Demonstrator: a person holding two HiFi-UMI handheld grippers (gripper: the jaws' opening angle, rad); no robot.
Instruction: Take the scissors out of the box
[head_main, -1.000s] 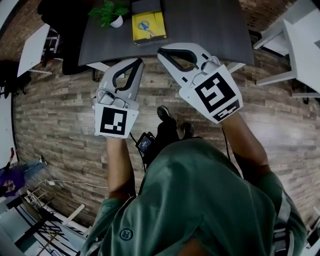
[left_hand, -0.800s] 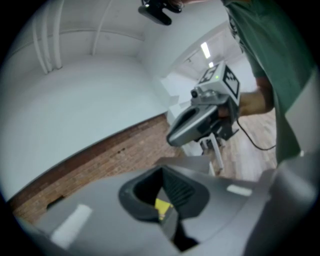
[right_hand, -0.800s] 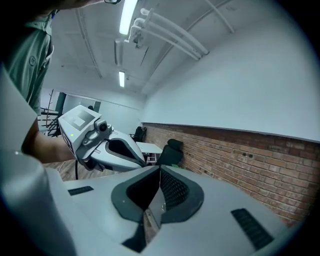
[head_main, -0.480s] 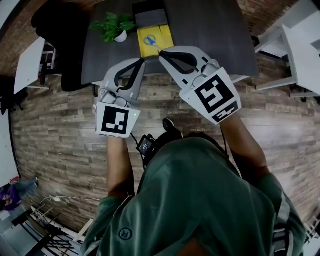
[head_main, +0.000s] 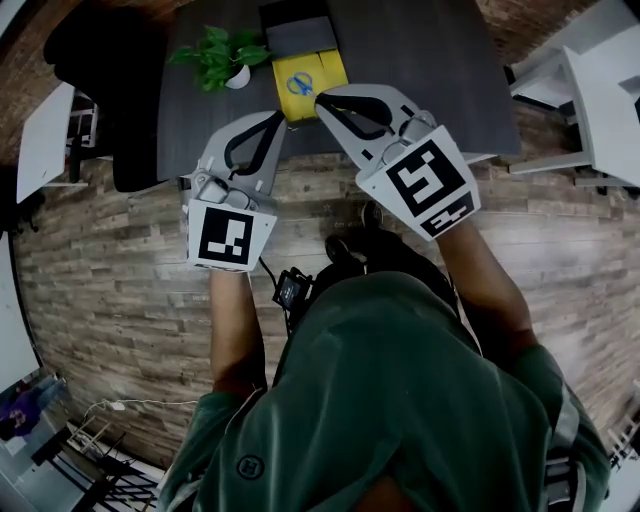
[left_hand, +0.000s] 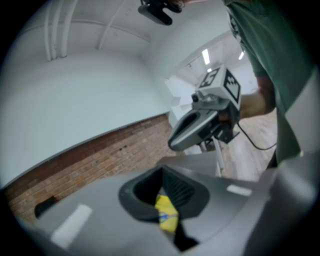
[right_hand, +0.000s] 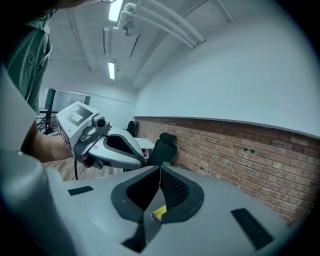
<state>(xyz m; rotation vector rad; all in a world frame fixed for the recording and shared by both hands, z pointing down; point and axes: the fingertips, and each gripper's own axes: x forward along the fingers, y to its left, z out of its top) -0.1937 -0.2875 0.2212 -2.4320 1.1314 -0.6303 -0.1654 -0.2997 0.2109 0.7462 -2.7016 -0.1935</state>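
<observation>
In the head view a yellow box (head_main: 308, 80) lies open on the dark table (head_main: 420, 50), with blue-handled scissors (head_main: 296, 84) inside it. My left gripper (head_main: 276, 122) is shut and empty, its tip over the table's near edge just left of the box. My right gripper (head_main: 322, 100) is also shut and empty, its tip at the box's near right corner. The left gripper view shows the box as a yellow patch (left_hand: 166, 214) through the gap below the shut jaws, with the right gripper (left_hand: 200, 127) beyond. A yellow sliver (right_hand: 159, 212) shows likewise in the right gripper view.
A black lid or tray (head_main: 298, 30) sits just behind the yellow box, and a potted plant (head_main: 218, 55) stands to its left. A black chair (head_main: 85, 60) is at the table's left end. White tables (head_main: 600, 90) stand at the right. The floor (head_main: 120, 250) is wooden planks.
The person has stepped toward the table, so table and box now lie nearer. Both gripper tips have come from over the floor to the table's edge beside the box. Both stay shut.
</observation>
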